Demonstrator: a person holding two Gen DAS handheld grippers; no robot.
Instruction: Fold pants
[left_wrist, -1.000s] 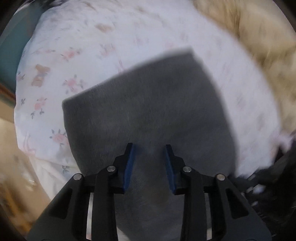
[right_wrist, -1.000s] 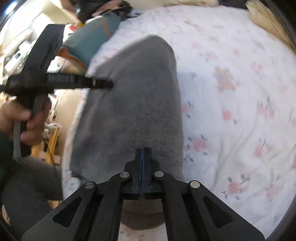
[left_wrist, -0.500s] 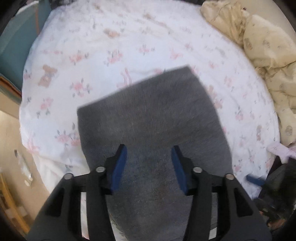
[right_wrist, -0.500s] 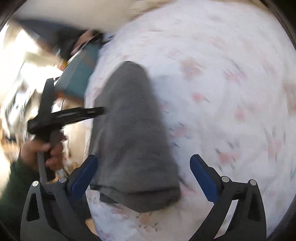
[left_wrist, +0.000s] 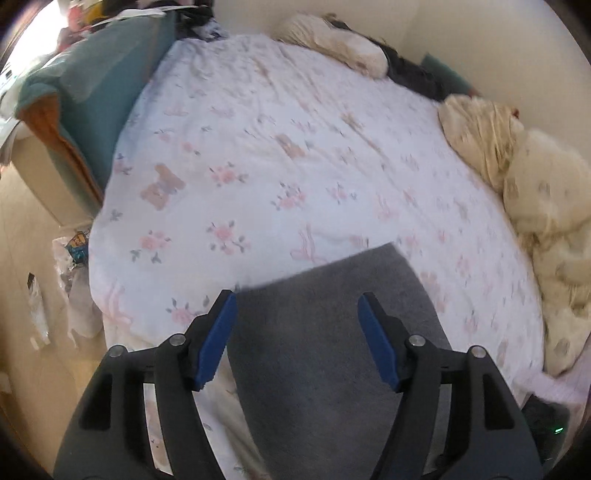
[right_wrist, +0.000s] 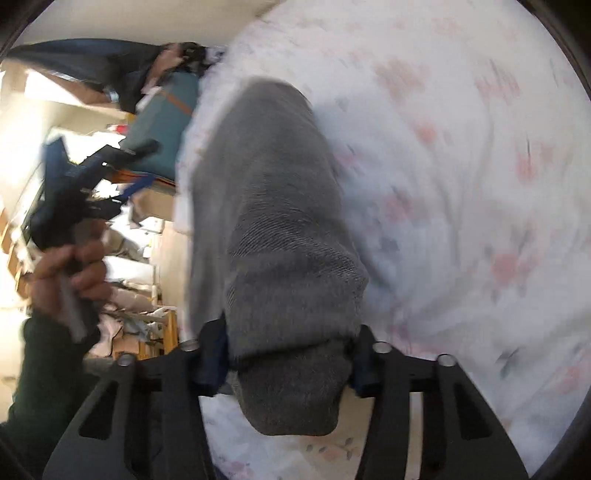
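Pants: soft grey folded pants (left_wrist: 325, 354) lie flat on the bed, close to the near edge. In the right wrist view the grey pants (right_wrist: 280, 236) look like a long thick stack with a rounded near end.

Bed: a white bed sheet with pink flowers and little brown bears (left_wrist: 258, 155) is spread under the pants.

Left gripper: the black left gripper with blue pads (left_wrist: 297, 332) hangs above the near part of the pants. Its two fingers are spread wide apart and nothing is between them. It is let go — not holding the cloth.

Right gripper: the black right gripper (right_wrist: 288, 354) is low at the near end of the pants. One finger sits on each side of the thick grey end, and the cloth bulges up between them. The pads are mostly hidden by the cloth, so I cannot tell if they are squeezing it or just sitting beside it.

Hand: a person's left hand in a dark sleeve (right_wrist: 70, 273) holds the handle of the left gripper, off to the side of the bed. This part is blurry.

Bedding: a crumpled cream blanket (left_wrist: 535, 206) is piled along the far side of the bed, by the wall.

Side of bed: a teal cushion with an orange edge (left_wrist: 92, 96) sits against the bed — well apart from the pants.
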